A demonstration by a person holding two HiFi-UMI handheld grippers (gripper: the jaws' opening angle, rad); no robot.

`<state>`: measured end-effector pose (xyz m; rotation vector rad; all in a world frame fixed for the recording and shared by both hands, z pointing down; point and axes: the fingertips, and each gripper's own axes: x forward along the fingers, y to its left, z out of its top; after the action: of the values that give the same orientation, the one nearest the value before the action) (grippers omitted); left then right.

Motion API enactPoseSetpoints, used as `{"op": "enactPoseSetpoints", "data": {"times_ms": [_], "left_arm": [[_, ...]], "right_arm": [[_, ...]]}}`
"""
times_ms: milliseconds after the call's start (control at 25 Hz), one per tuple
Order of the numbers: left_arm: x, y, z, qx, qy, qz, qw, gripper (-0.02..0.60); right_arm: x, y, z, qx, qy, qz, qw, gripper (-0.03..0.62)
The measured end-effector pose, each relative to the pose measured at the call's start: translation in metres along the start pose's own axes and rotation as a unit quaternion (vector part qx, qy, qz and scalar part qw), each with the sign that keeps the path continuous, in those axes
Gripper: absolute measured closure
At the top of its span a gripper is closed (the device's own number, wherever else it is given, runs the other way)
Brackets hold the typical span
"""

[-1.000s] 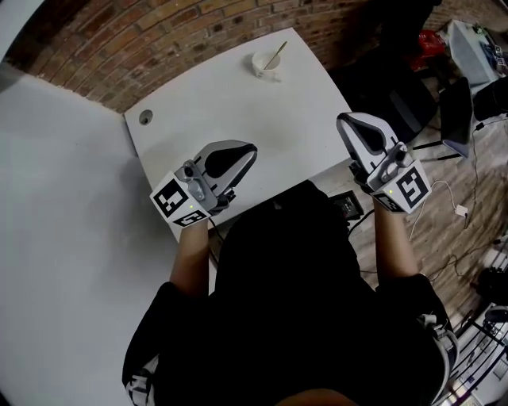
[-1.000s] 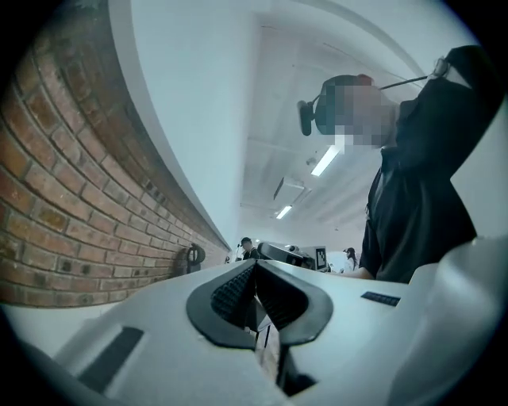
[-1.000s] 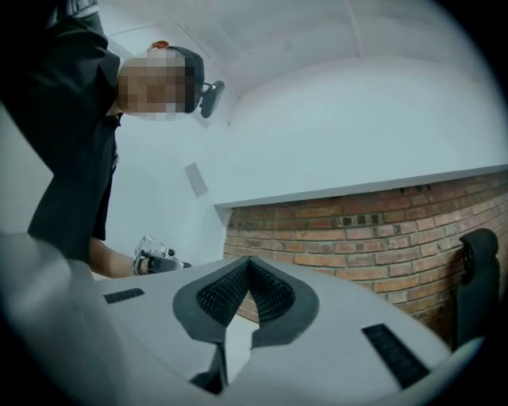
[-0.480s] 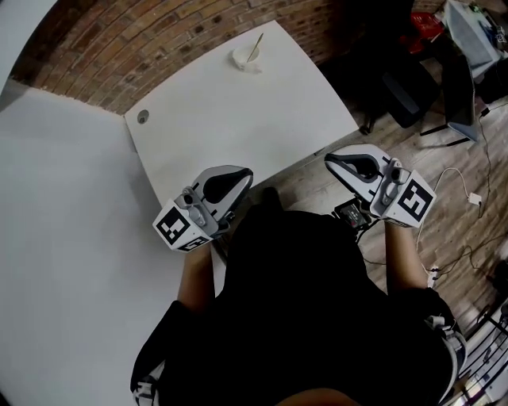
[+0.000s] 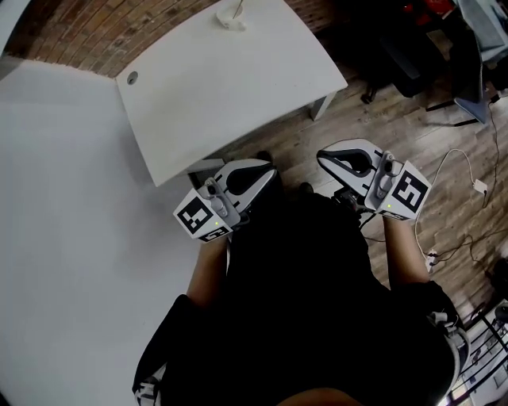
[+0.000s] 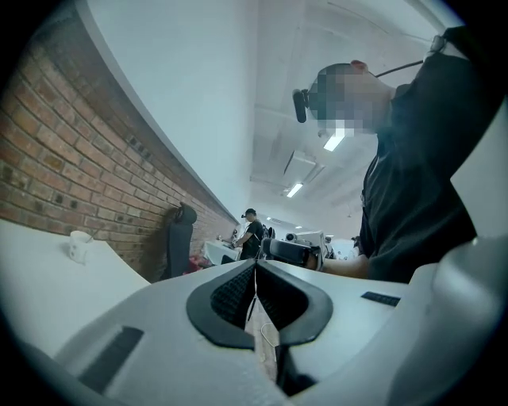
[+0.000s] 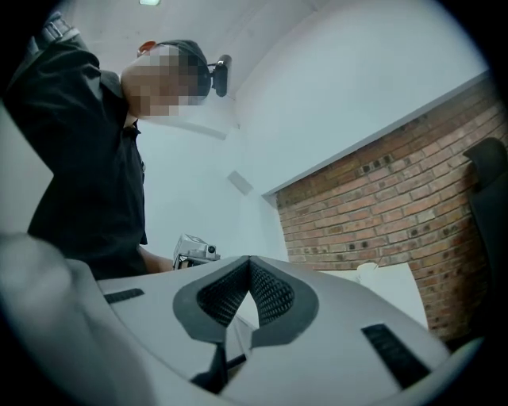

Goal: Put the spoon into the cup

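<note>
Two grippers hang close to the person's body in the head view, the left gripper (image 5: 260,174) and the right gripper (image 5: 332,158), both off the white surface (image 5: 238,87). At its far edge stands the cup (image 5: 228,19) with the spoon (image 5: 238,7) in it. In the left gripper view the fingers are pressed together with nothing between them. In the right gripper view the fingers also meet, empty.
</note>
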<state>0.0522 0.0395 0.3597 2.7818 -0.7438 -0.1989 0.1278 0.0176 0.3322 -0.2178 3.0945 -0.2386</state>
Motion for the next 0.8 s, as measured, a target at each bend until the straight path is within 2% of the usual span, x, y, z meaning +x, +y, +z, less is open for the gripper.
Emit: {"op": "enactPoseSetpoints", "data": {"times_ms": [160,360,520,800], "left_arm": [[0.012,-0.018,-0.014,-0.008,0.001,-0.007,0.9999,0.563],[0.033,-0.038,-0.021,-0.014,0.002,-0.038,0.9992,0.563],[0.041,-0.044,-0.015,-0.003,0.001,-0.068,0.9977,0.563],[0.047,-0.064,-0.015,0.006,0.011,-0.080,0.9967,0.563]], "right_arm": [[-0.009,0.013,-0.017,0.006,0.013,0.017,1.000,0.588],[-0.023,0.021,-0.017,0.012,0.001,0.010,1.000,0.588],[-0.018,0.024,-0.011,-0.005,0.000,0.014,1.000,0.588],[-0.033,0.035,-0.003,-0.019,-0.012,0.013,1.000,0.588]]}}
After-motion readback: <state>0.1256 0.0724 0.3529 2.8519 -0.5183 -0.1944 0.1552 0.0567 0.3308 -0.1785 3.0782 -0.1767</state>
